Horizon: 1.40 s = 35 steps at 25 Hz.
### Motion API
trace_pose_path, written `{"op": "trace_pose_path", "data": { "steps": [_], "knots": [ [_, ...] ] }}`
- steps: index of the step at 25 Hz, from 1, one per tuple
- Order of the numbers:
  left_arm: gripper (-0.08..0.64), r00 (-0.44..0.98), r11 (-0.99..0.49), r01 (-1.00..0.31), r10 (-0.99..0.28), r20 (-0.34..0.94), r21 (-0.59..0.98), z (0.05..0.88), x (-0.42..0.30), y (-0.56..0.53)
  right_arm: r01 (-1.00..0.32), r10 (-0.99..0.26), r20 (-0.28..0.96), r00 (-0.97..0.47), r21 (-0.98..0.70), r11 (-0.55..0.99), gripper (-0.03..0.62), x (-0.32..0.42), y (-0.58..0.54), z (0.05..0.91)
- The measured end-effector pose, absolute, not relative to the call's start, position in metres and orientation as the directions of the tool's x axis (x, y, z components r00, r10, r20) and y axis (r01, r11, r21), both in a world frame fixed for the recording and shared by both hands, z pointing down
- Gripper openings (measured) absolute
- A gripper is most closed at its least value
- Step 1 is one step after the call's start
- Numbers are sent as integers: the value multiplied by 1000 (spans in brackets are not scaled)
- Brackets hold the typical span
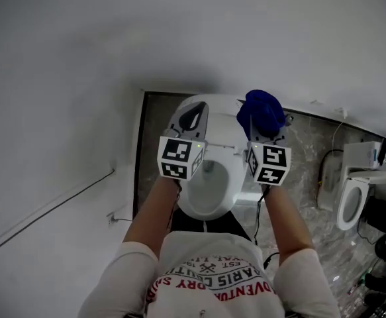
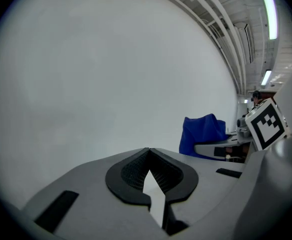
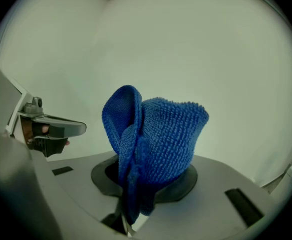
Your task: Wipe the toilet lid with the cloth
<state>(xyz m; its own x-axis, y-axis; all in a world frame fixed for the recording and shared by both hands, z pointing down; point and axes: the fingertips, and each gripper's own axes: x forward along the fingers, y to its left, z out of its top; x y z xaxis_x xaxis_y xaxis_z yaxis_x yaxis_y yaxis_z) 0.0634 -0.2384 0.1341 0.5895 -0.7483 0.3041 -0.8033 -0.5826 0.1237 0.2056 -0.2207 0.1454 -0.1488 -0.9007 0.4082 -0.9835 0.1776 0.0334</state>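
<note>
Our right gripper [image 3: 130, 204] pinched the cloth [image 3: 156, 139], ready to wipe the toilet [image 1: 206, 204]; our left gripper [image 2: 148, 154] sat closed, jaws empty.

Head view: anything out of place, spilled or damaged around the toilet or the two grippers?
Nothing spilled or damaged. The toilet stands open, its bowl showing. The blue cloth is bunched in the shut right gripper, raised against bare wall in its own view. The left gripper is shut and empty.
</note>
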Motion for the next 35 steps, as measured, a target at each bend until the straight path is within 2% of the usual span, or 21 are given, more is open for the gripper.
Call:
{"op": "trace_pose_path", "data": {
  "steps": [4,11,17,25,35],
  "knots": [
    [6,576,-568,-812,-744,338,135,148,71,-270,-983,-903,401,-155,27,181,94,201,-248,145],
    [6,539,-524,-835,-716,444,167,194,65,-282,-982,-860,483,-165,5,190,94,187,-263,187],
    [6,534,-522,-835,-691,487,175,212,58,-268,-983,-837,529,-144,18,181,94,181,-250,210],
    [6,558,-512,-825,-670,489,239,219,48,-236,-991,-872,482,-80,59,123,94,182,-221,205],
    [6,621,-583,-774,-624,474,247,216,35,-177,-993,-909,414,38,116,12,94,173,-157,198]
  ]
}}
